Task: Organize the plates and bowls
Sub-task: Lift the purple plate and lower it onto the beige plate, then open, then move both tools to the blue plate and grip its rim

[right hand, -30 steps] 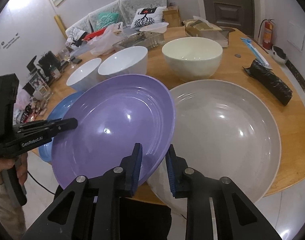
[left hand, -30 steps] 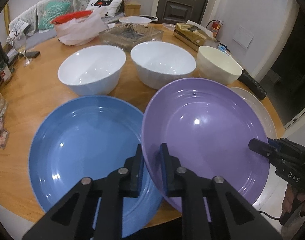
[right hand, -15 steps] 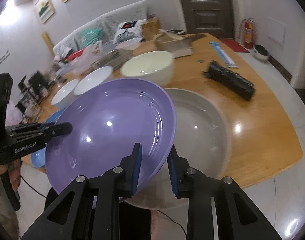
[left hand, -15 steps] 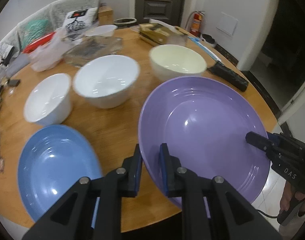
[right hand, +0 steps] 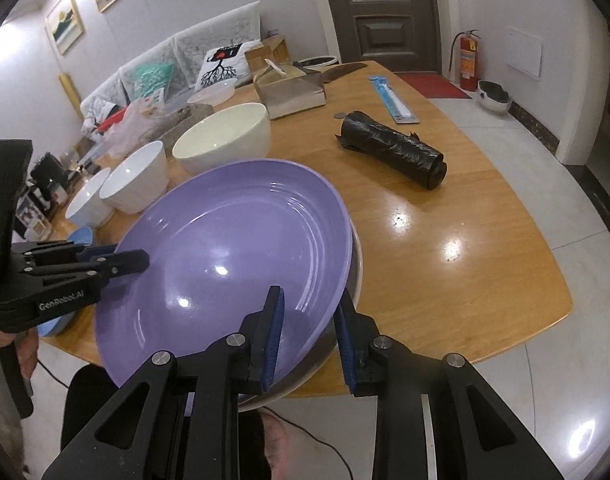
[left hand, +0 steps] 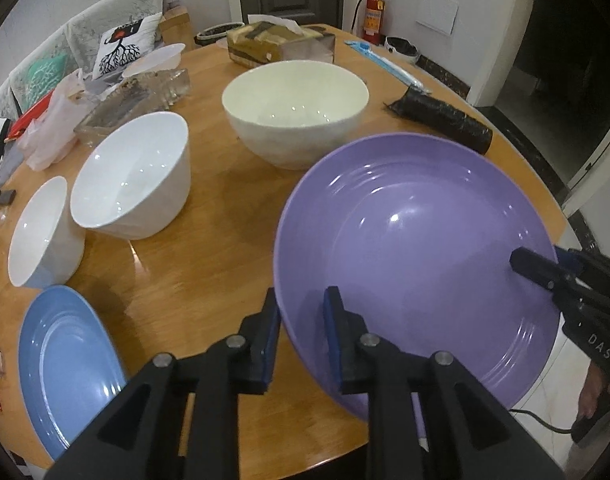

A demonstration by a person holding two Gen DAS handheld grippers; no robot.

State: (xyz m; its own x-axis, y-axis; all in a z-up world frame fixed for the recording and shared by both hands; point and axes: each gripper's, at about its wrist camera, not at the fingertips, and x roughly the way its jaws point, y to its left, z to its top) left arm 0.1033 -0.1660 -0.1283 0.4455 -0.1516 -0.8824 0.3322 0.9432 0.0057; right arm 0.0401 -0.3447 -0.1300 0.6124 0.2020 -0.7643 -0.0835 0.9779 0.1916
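Both grippers hold the purple plate (left hand: 417, 248) by opposite rims. My left gripper (left hand: 301, 328) is shut on its left rim; my right gripper (right hand: 309, 324) is shut on its right rim. In the right wrist view the purple plate (right hand: 233, 256) sits over the grey plate (right hand: 355, 276), almost covering it. The blue plate (left hand: 61, 364) lies at the near left. Two white bowls (left hand: 133, 176) (left hand: 41, 232) and a cream bowl (left hand: 295, 108) stand behind on the wooden table (left hand: 209, 264).
A black rolled bag (right hand: 393, 148) lies right of the plates. A tissue box (left hand: 281, 44), a glass dish (left hand: 133, 96), plastic bags (left hand: 53, 128) and a blue packet (right hand: 395, 100) sit at the back. The table edge (right hand: 505, 340) is near.
The purple plate has moved right, away from the blue plate, and now sits over the grey plate, hiding most of it. Both grippers stay shut on its rims.
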